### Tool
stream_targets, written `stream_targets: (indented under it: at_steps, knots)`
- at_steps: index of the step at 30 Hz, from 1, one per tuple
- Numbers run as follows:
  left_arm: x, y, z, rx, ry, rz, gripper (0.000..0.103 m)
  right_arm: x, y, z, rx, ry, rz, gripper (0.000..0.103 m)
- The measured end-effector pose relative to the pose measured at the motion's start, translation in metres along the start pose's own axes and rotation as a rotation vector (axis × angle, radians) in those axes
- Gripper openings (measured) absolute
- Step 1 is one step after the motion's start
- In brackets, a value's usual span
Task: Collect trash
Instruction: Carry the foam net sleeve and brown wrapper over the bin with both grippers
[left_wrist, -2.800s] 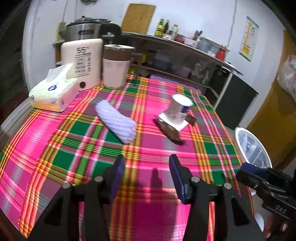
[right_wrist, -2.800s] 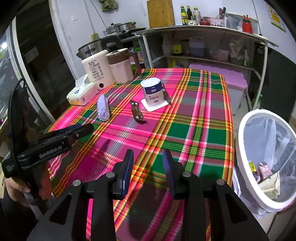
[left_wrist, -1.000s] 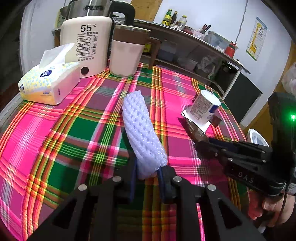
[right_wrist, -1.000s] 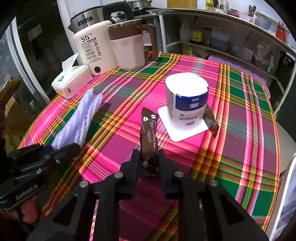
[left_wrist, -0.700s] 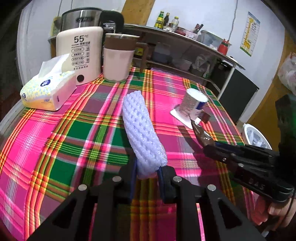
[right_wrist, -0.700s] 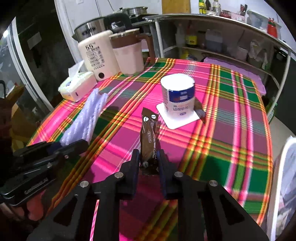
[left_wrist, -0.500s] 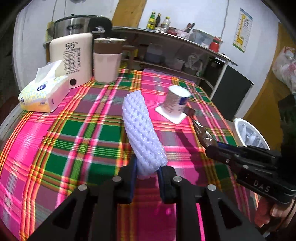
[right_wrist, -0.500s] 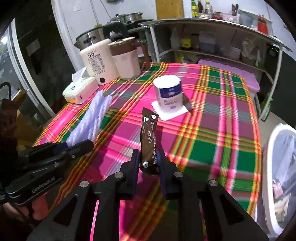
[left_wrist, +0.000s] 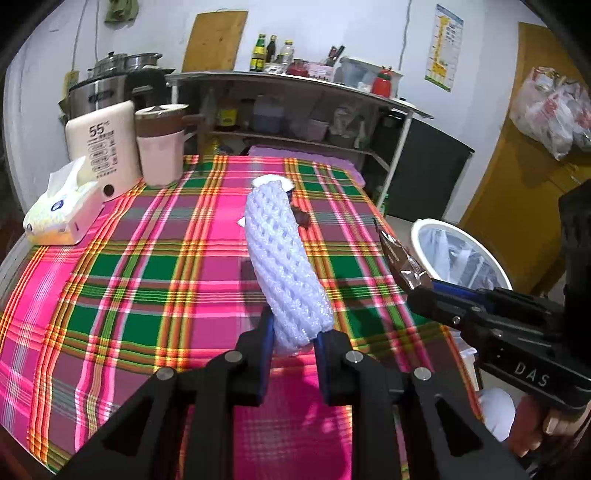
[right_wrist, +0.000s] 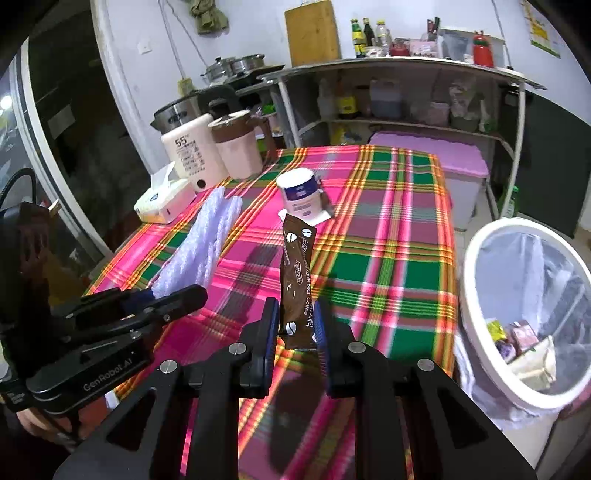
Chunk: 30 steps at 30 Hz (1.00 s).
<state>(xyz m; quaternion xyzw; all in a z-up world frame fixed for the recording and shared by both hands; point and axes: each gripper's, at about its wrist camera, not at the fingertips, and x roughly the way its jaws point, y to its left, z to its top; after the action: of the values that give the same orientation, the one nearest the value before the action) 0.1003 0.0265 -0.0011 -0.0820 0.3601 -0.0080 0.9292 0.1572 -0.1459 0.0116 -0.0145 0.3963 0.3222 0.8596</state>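
My left gripper (left_wrist: 293, 338) is shut on a white foam net sleeve (left_wrist: 280, 258), held up above the plaid tablecloth (left_wrist: 147, 266); the sleeve also shows in the right wrist view (right_wrist: 201, 243). My right gripper (right_wrist: 295, 325) is shut on a brown coffee sachet (right_wrist: 297, 280), held upright above the table's near edge; the sachet shows in the left wrist view (left_wrist: 400, 262). A white trash bin (right_wrist: 524, 306) with a clear liner and some trash stands on the floor to the right, also in the left wrist view (left_wrist: 458, 251).
A paper cup (right_wrist: 301, 195) on a white coaster, with a small brown wrapper (right_wrist: 325, 201) beside it, stands mid-table. A tissue box (left_wrist: 62, 214), a cream kettle (left_wrist: 105, 147) and a pink jug (left_wrist: 160, 147) stand at the far left. Shelves (right_wrist: 406, 103) stand behind.
Both grippers closed on their items and lifted them off the table, then drew back toward the near edge. The trash bin has come more into view on the right.
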Motion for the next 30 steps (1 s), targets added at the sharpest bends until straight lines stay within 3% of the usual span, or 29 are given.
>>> stream_targets:
  at_steps: [11, 30]
  knots:
    - [-0.003, -0.036, 0.000, 0.054, 0.000, -0.036, 0.021, -0.040, -0.025, -0.016, 0.052, -0.055, -0.030, 0.020]
    - [0.016, -0.092, 0.009, 0.144, 0.023, -0.104, 0.021, -0.067, -0.076, -0.027, 0.152, -0.092, -0.105, 0.020]
